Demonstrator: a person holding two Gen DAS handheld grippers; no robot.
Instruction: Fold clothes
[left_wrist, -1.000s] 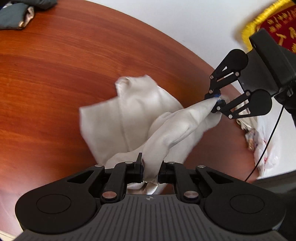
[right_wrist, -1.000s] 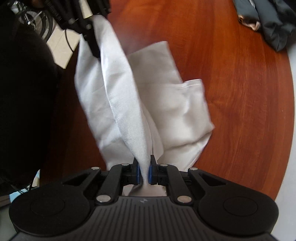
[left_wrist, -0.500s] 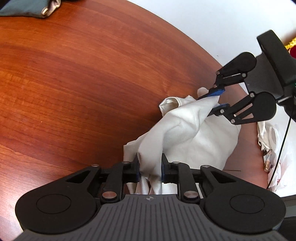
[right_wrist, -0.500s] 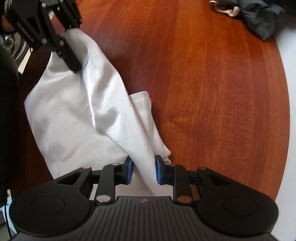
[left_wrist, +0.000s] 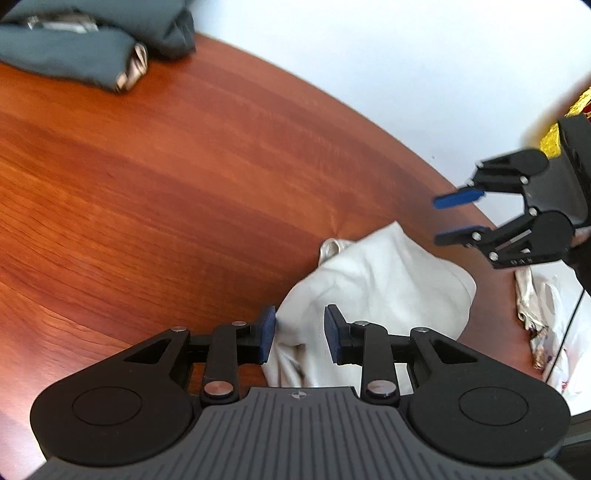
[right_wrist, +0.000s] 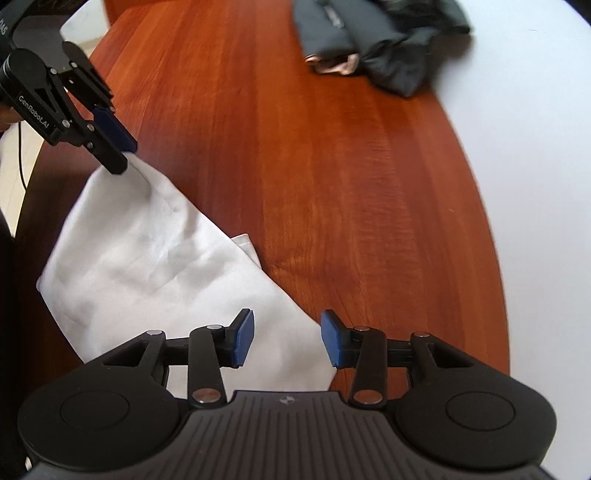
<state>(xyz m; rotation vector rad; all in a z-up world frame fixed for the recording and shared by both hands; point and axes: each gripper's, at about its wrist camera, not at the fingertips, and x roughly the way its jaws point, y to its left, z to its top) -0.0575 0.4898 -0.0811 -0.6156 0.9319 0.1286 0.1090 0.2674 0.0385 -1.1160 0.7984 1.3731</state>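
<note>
A lived-in room of a home or small office, by its furnishings. A round, polished reddish-brown wooden desk (left_wrist: 155, 177) stands against a plain white wall (left_wrist: 369, 55). Clothing lies about on it: a pale cream garment (right_wrist: 155, 258) spread near the desk's edge and a heap of dark grey-green rolled clothes (right_wrist: 380, 40) at the far side. At the right edge of the left wrist view hangs part of a red cloth banner with a yellow fringe (left_wrist: 565, 118), and a crumpled white plastic bag (left_wrist: 554, 325) sits below the desk's rim.
</note>
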